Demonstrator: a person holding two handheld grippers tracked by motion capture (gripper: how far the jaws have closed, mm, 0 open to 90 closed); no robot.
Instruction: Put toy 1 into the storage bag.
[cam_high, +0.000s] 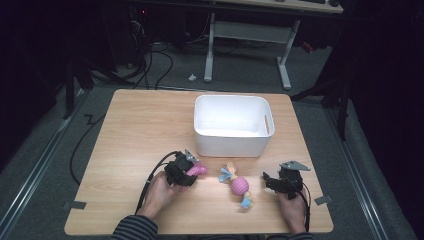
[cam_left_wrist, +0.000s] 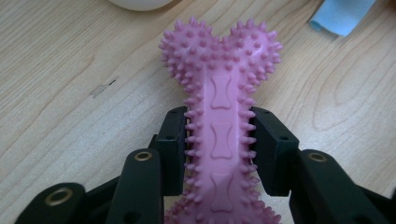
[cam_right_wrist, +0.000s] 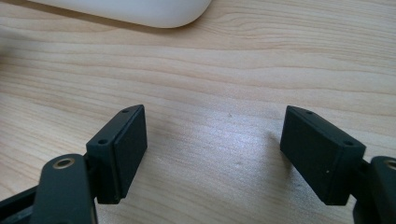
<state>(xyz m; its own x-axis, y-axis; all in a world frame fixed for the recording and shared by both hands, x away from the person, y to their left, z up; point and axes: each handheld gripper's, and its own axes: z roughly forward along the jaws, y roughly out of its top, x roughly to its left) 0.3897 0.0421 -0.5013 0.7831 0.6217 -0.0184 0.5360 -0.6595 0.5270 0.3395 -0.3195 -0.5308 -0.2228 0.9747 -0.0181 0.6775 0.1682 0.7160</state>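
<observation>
We note the left tool (cam_left_wrist: 219, 144) pinching the pink spiked bone toy (cam_left_wrist: 219, 93) by its shaft, near-left on the desk (cam_high: 130, 130), right tool (cam_right_wrist: 212, 154) spread over bare wood, white bin (cam_high: 232, 125) beyond.

The high view looks forward and down over the whole wooden table (cam_high: 140, 130) from the person's side. Each gripper view sits low and close to the tabletop, and both seemingly catch the white bin (cam_high: 232, 125) rim.
</observation>
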